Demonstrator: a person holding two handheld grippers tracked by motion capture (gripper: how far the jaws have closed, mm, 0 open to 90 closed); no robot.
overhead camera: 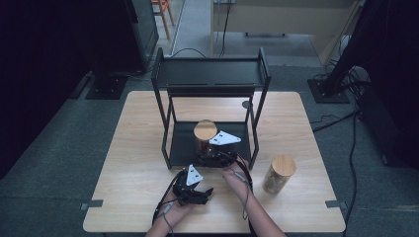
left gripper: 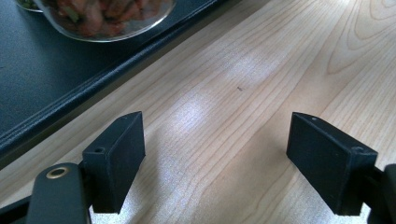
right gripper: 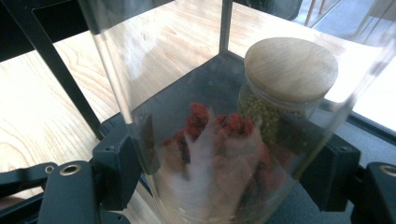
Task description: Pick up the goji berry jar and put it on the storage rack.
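Note:
A tall clear glass jar (right gripper: 210, 140) with red dried pieces in it stands on the black rack's lower shelf (right gripper: 205, 88). My right gripper (right gripper: 229, 161) is shut on it, one jaw pressed to each side. From the high view its wooden lid (overhead camera: 205, 129) shows above the right gripper (overhead camera: 211, 157). Just behind it stands a shorter jar of green beans (right gripper: 289, 70) with a wooden lid. My left gripper (overhead camera: 200, 193) rests low over the table in front of the rack. In its own view the left gripper (left gripper: 217, 135) is open over bare wood, the jar's base (left gripper: 102, 18) at the top left.
The two-tier black rack (overhead camera: 212, 74) stands mid-table; its posts flank the held jar. Another wooden-lidded jar (overhead camera: 279, 173) with pale brown contents stands on the table to the right. The shelf's raised front edge (left gripper: 93, 93) runs close to my left gripper. Cables trail on the floor.

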